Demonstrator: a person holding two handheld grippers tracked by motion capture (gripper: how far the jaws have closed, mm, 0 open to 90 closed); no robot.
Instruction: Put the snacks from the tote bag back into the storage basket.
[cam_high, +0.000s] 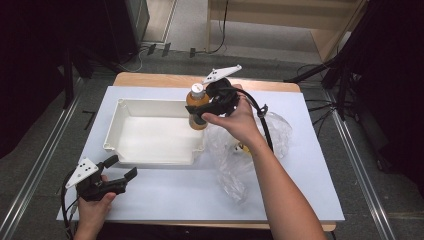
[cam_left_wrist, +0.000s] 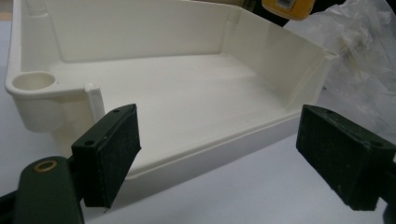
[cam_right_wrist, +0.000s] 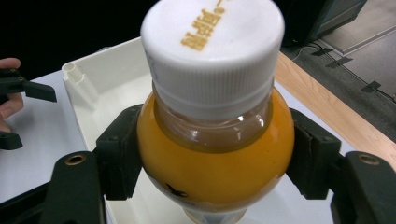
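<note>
Nearest the person, at the front left corner of the worktop (cam_high: 165, 195), the left hand (cam_high: 92, 210) holds the left gripper (cam_high: 121, 167) low over the white surface, its jaws spread wide with nothing between them. In the left gripper view those two black pads frame the near wall of the white tray (cam_left_wrist: 196, 158), which sits just beyond them and apart from them; a round socket marks the tray's near corner, and its floor is bare. Farther in, to the right of the tray, a crumpled clear plastic bag (cam_high: 235, 165) lies on the worktop, with something small and yellow inside it; the right forearm crosses over it. Farther still, the right hand (cam_high: 235, 117) grips the right gripper (cam_high: 197, 111), whose jaws are clamped on an orange bottle (cam_high: 197, 107) with a white cap. The right gripper view shows the pads pressed against both sides of the bottle (cam_right_wrist: 215, 154) at its rounded shoulder, just below the neck, with the cap (cam_right_wrist: 212, 51) tipped toward the camera and gold lettering across its top. The bottle is held upright at the tray's far right corner, beside the rim; whether its base is over the tray or resting on something, the pictures do not settle. Behind it the wooden far edge of the worktop shows, then grey floor with cables.
</note>
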